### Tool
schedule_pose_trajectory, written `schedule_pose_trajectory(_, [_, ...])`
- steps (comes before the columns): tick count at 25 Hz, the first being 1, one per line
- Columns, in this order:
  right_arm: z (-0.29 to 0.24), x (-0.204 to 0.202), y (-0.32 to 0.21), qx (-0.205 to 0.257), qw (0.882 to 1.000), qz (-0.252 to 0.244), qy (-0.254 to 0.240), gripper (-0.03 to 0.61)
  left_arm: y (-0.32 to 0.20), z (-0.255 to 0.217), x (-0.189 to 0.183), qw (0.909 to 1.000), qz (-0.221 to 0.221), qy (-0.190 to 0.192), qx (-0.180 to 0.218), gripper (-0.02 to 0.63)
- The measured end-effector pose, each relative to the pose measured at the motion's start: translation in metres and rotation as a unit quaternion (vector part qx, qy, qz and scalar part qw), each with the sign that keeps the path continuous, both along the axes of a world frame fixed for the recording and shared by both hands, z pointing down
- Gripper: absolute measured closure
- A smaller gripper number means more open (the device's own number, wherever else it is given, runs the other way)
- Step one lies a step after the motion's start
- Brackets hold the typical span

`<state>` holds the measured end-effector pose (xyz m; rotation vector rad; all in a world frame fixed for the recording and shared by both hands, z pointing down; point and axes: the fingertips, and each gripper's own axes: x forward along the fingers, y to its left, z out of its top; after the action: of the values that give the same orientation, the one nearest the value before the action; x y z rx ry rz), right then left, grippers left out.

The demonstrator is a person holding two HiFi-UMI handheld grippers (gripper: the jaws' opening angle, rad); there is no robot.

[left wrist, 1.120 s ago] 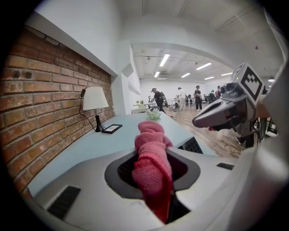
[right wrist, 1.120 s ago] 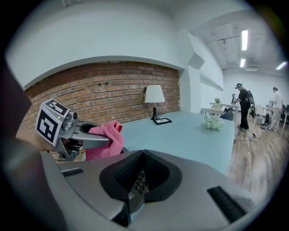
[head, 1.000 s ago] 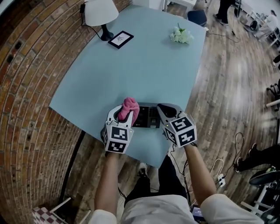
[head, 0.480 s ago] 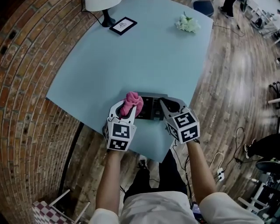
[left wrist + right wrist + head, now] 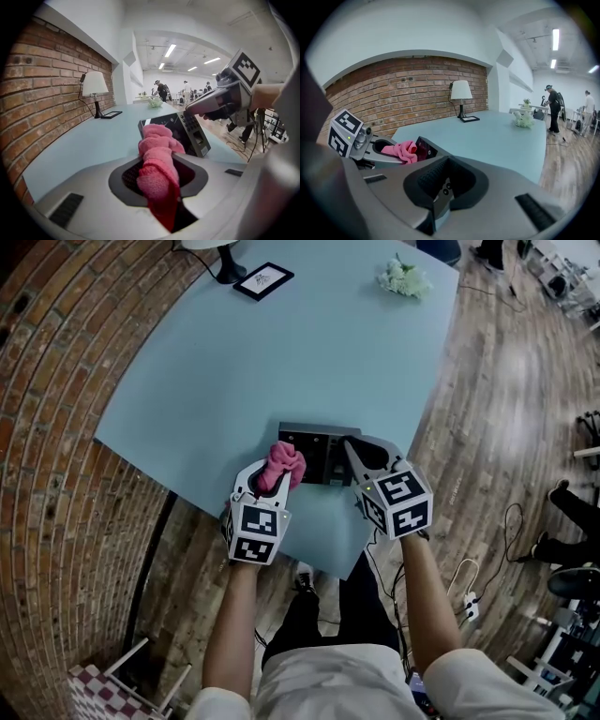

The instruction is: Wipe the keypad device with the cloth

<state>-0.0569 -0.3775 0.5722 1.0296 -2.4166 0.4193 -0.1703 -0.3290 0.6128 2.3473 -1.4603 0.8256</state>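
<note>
Left gripper is clamped on a bunched pink terry cloth, which I see at the left end of the black-and-grey keypad device. Right gripper is closed on the device's right edge, near the front of the pale blue tabletop.

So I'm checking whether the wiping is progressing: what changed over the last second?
The right gripper, shut on the keypad device, appears to have tipped it up from lying flatter, face toward the cloth. The left gripper still clamps the cloth at the device's left end.
</note>
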Motion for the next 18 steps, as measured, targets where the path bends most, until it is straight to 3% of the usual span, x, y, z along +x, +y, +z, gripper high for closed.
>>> schedule_pose_trajectory(12, [0.001,0.002,-0.001,0.008,1.000,0.007,-0.009,0.566,0.028,0.034,0.002,0.9985,0.004,-0.005,-0.055,0.472])
schedule_pose_trajectory(18, [0.003,0.002,0.002,-0.020,1.000,0.019,0.003,0.566,0.041,0.043,0.000,0.9977,0.003,-0.009,-0.067,0.477])
